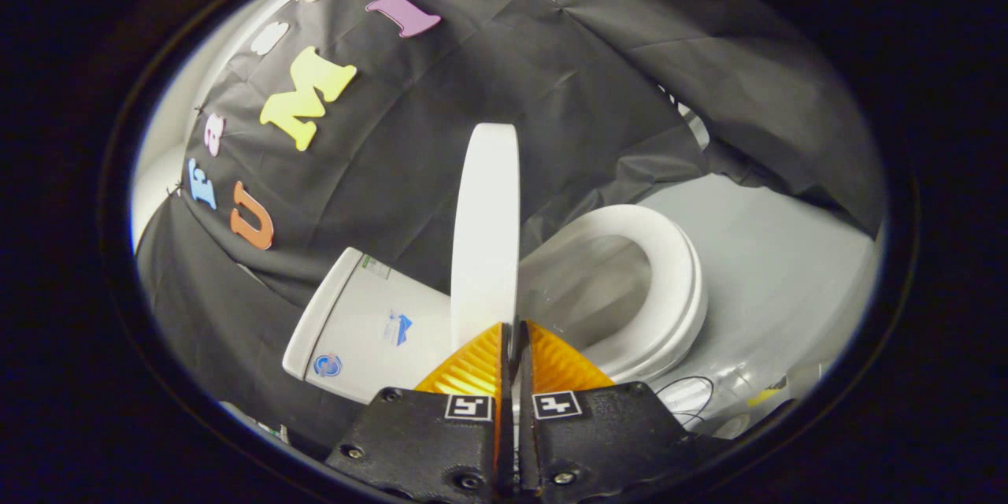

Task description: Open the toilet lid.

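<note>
The single camera rides on the tongs (512, 331) and looks forward along their two fingers, which meet nearly closed at the lid's (486, 228) edge. It sits close to the toilet, tilted, facing the raised lid edge-on, with the seat (669, 283), tank (370, 323) and the booth's black cloth wall (551, 94) beyond.

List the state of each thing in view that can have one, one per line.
toilet lid: raised, standing up off the seat, its edge between the tool's fingertips.
toilet seat: down on the bowl.
tank: cover on.
tool: fingers closed on the lid's edge.
</note>
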The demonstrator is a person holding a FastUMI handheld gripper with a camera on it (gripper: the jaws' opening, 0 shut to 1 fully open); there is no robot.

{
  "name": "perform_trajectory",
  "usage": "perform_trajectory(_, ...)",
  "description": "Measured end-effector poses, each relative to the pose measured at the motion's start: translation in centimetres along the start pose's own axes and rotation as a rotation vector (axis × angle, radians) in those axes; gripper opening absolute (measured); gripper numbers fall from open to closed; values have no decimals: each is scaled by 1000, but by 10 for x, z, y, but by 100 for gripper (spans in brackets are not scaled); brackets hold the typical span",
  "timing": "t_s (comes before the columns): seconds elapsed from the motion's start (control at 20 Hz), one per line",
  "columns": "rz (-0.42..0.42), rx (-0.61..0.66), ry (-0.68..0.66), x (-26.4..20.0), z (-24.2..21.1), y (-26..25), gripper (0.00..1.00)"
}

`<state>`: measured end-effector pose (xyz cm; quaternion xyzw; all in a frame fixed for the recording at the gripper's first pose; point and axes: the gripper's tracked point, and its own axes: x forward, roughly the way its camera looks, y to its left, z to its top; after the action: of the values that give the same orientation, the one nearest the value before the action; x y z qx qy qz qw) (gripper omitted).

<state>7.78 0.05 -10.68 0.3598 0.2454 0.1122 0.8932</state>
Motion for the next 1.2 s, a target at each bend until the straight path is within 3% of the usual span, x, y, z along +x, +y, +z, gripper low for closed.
perform_trajectory(1.2,-55,-197,-51,-3,-4,69,6)
